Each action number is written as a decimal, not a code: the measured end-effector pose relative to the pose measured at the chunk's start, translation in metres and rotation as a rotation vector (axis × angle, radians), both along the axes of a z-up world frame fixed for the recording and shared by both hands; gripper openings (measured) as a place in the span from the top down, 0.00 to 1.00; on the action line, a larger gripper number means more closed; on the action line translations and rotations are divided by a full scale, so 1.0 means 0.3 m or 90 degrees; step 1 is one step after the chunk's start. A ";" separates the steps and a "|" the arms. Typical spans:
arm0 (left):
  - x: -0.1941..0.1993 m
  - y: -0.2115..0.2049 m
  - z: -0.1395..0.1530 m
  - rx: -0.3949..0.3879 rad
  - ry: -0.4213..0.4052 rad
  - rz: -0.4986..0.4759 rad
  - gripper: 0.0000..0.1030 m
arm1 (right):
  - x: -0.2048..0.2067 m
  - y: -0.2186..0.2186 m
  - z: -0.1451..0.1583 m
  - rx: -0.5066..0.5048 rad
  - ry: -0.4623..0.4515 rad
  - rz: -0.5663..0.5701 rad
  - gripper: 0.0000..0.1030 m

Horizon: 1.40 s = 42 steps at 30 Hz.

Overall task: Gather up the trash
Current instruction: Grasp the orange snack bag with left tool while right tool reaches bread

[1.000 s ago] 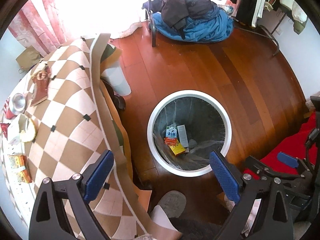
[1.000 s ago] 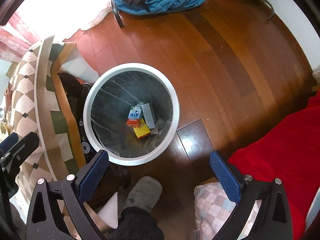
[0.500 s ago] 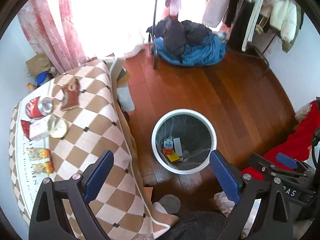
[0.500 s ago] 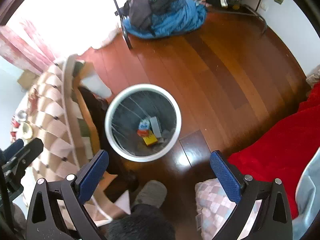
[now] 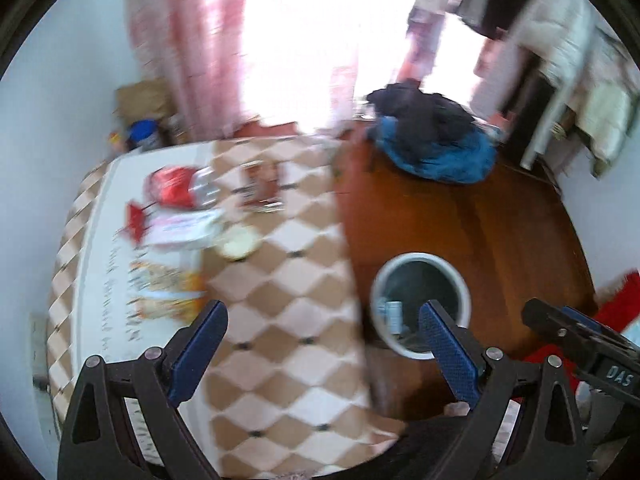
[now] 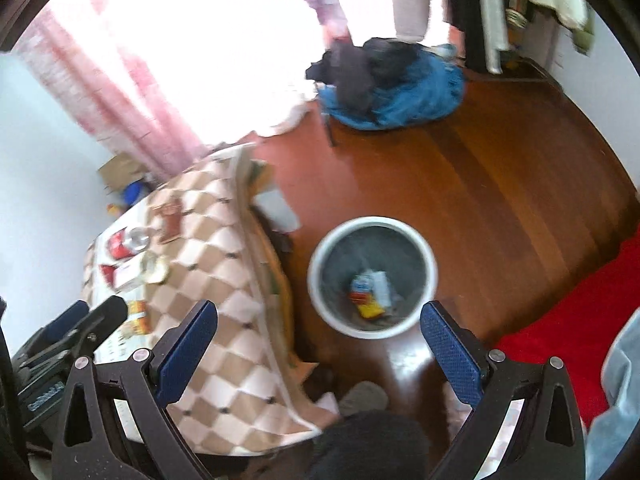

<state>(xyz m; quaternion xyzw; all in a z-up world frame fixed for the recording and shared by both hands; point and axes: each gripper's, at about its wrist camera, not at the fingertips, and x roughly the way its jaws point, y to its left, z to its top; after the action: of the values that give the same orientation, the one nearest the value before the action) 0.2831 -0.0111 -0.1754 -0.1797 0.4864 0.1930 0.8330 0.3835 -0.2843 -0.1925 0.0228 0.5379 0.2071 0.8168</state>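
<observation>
We hold both tools wide and empty: the left tool [image 5: 322, 330] over the checkered-cloth table [image 5: 296, 280], the right tool [image 6: 318, 330] near the white round bin [image 6: 430, 264] on the floor, which sits beside the table for short drops. Wrappers and a red can [image 5: 172, 186] wait on the table.

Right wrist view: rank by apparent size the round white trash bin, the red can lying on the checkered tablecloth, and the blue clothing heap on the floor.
1. Blue clothing heap and white trash bin: look alike, and the heap lies farther away, so unranked.
2. Red can: clearly smallest.
</observation>
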 end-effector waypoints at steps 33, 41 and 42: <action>-0.204 0.666 -0.506 -0.098 0.087 0.139 0.93 | 0.089 1.192 -0.605 -0.080 0.097 0.247 0.82; -0.292 0.633 -0.362 -0.031 0.063 0.155 0.94 | 0.019 1.118 -0.512 -0.061 0.044 0.252 0.93; -0.302 0.627 -0.341 -0.018 0.060 0.158 0.94 | 0.012 1.103 -0.500 -0.057 0.042 0.251 0.93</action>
<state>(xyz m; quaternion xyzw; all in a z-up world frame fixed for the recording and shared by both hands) 0.1925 0.1770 -0.2777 -0.2410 0.5018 0.2957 0.7764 0.3870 0.0466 -0.3425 -0.1123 0.5674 0.3378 0.7425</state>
